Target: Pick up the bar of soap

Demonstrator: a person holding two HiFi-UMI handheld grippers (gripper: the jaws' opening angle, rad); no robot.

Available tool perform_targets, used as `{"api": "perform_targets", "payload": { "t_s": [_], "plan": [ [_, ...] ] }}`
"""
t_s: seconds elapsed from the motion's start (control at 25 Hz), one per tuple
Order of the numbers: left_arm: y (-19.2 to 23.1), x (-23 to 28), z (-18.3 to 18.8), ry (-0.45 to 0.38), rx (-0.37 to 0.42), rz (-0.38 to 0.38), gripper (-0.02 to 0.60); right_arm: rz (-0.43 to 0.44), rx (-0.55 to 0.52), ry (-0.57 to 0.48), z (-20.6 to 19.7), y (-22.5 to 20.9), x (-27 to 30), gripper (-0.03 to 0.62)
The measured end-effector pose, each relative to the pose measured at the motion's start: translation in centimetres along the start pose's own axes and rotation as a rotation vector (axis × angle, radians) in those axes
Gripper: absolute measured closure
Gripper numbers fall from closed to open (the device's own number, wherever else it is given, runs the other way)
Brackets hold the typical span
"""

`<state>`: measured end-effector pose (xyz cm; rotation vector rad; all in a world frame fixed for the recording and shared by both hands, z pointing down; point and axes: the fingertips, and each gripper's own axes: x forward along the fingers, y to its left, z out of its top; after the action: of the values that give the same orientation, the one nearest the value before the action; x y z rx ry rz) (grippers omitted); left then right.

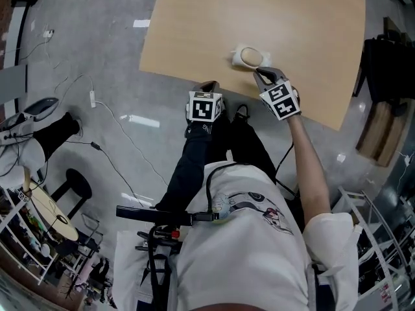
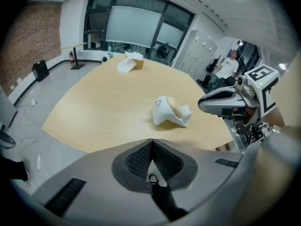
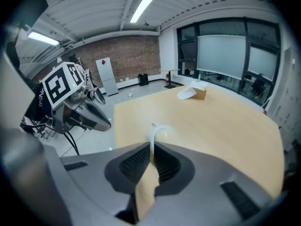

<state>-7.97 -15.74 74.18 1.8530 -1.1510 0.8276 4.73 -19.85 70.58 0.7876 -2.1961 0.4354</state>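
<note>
A beige bar of soap (image 1: 250, 57) lies in a white soap dish (image 1: 237, 58) near the front edge of the wooden table (image 1: 292, 18). In the left gripper view the soap (image 2: 176, 105) rests in the dish (image 2: 162, 113) a short way ahead. My right gripper (image 1: 260, 72) is shut, its tips just before the dish on its right side. From the right gripper view, only the dish's white rim (image 3: 159, 128) shows past the closed tips (image 3: 153, 145). My left gripper (image 1: 209, 85) hangs at the table's edge, left of the dish, shut (image 2: 151, 142) and empty.
A white cloth and a small box (image 2: 130, 62) lie at the table's far side, also (image 3: 193, 92). Cables (image 1: 110, 118) run over the grey floor on the left, beside a black stool (image 1: 78, 183). A person (image 2: 229, 66) stands far behind the table.
</note>
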Motion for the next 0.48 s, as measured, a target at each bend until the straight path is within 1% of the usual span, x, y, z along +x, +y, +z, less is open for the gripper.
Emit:
{"api": "perform_targets", "payload": {
  "t_s": [0.08, 0.2, 0.32, 0.48],
  "plan": [
    [0.2, 0.2, -0.5, 0.014, -0.009, 0.000, 0.577, 0.006, -0.013, 0.026, -0.5, -0.6, 0.8, 0.576],
    [0.5, 0.4, -0.9, 0.027, -0.024, -0.003, 0.577, 0.027, -0.065, 0.068, -1.2, -1.3, 1.9, 0.521],
    [0.8, 0.5, -1.1, 0.031, -0.034, -0.012, 0.577, 0.043, -0.149, 0.122, -1.5, -2.1, 3.2, 0.463],
    [0.9, 0.7, -1.7, 0.031, -0.035, -0.032, 0.577, 0.072, -0.307, 0.196, -2.1, -2.9, 5.0, 0.378]
  ]
}}
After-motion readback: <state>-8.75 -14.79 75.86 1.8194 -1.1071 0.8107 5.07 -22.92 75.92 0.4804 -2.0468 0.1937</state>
